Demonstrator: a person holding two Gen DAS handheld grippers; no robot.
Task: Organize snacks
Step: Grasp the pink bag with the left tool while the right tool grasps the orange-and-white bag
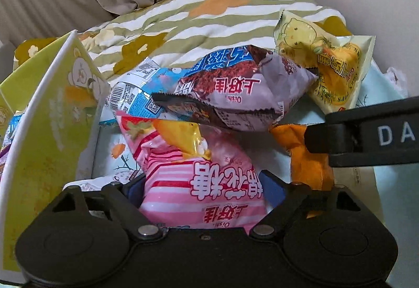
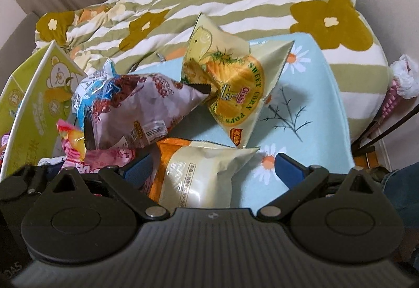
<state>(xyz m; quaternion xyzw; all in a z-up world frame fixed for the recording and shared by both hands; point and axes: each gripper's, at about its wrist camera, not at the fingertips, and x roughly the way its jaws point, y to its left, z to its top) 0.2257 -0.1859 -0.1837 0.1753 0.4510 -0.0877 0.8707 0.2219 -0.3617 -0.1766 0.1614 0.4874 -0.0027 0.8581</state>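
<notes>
The left tool [image 1: 201,183] pinches the pink striped snack bag [image 1: 209,183] at the bed's near edge. The right tool [image 2: 213,170] is spread wide around a pale bag [image 2: 204,172] — just beyond it, a yellow corn-pops bag [image 2: 230,83] leans on a purple bag [image 2: 141,110] on the blue sheet [image 2: 314,94].

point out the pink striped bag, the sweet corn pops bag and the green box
pink striped bag [image 1: 209,183], left wrist view, striped front
sweet corn pops bag [image 2: 235,89], right wrist view, printed front
green box [image 1: 49,131], left wrist view, side wall
</notes>
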